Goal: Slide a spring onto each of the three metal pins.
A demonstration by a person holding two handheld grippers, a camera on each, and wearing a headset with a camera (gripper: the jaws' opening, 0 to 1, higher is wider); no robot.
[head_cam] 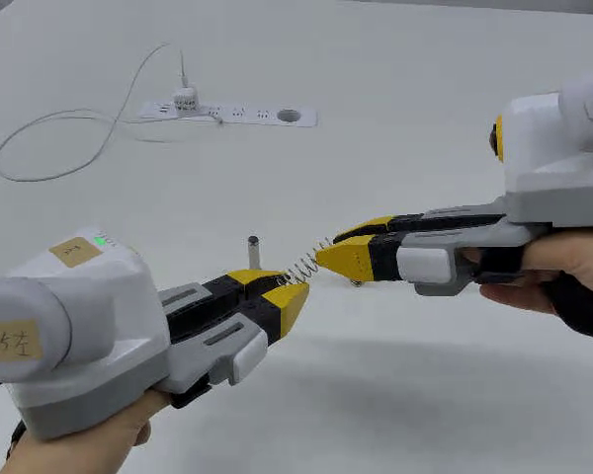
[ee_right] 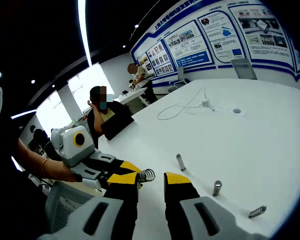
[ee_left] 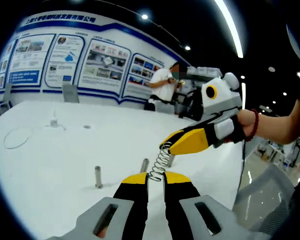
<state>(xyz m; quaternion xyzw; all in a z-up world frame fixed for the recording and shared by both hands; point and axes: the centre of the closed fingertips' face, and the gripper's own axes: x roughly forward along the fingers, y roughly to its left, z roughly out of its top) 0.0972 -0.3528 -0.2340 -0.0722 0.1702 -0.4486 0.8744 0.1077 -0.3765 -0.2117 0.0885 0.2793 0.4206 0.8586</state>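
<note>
The left gripper [ee_left: 156, 176], carried low in the left hand [head_cam: 89, 446] and angled up and forward, has its jaws set narrow on the lower end of the spring [ee_left: 160, 162]. From these jaws the spring curves up to the tip of the right gripper [head_cam: 321, 257]. The right hand [head_cam: 558, 262] holds that gripper level, pointing across at the left one. In the right gripper view, its jaws stand slightly apart with the spring's end against one of them; whether it is clamped cannot be told. Beyond the left jaws and off to one side, a bare pin [ee_left: 98, 177] stands upright on the white table [head_cam: 425, 395]. A second pin [ee_left: 144, 165] stands just behind the spring. A power strip [head_cam: 232, 115] lies well beyond both.
</note>
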